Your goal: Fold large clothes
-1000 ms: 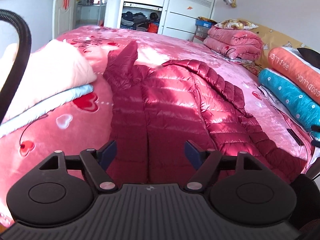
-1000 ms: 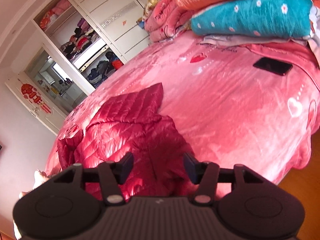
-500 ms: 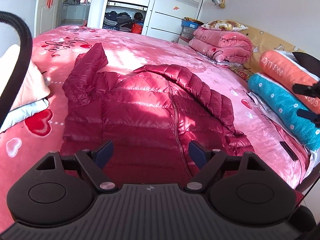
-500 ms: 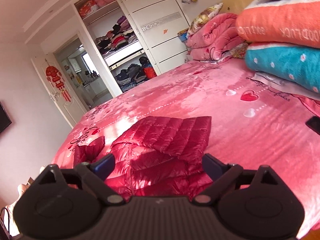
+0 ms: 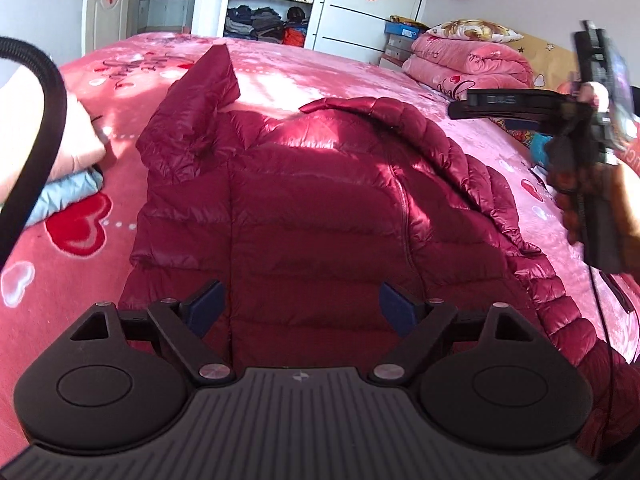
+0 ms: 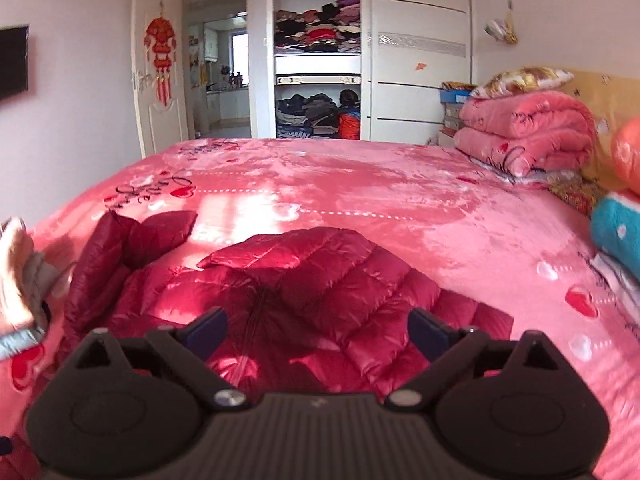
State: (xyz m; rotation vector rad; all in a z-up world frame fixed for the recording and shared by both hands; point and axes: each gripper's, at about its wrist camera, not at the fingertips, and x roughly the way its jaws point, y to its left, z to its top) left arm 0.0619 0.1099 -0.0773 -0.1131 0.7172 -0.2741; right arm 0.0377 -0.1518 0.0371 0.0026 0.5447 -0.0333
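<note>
My left claw (image 5: 298,306) gapes empty above the red jacket (image 5: 320,216); my right claw (image 6: 318,330) is opening, empty, above it too.

Glossy quilted jacket (image 5: 320,200), plush fleece bedspread (image 5: 60,300), matt plastic tongs (image 5: 302,306)

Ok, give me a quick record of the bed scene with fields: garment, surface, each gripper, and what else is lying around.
garment: dark red quilted puffer jacket, lying front up, zip closed, one sleeve bent upward
surface: pink heart-print bed blanket
left gripper: open, over the jacket's hem, holding nothing
right gripper: jaws opening, nothing between them, above the jacket
nearby: folded pink quilt by the headboard; open white wardrobe full of clothes
</note>
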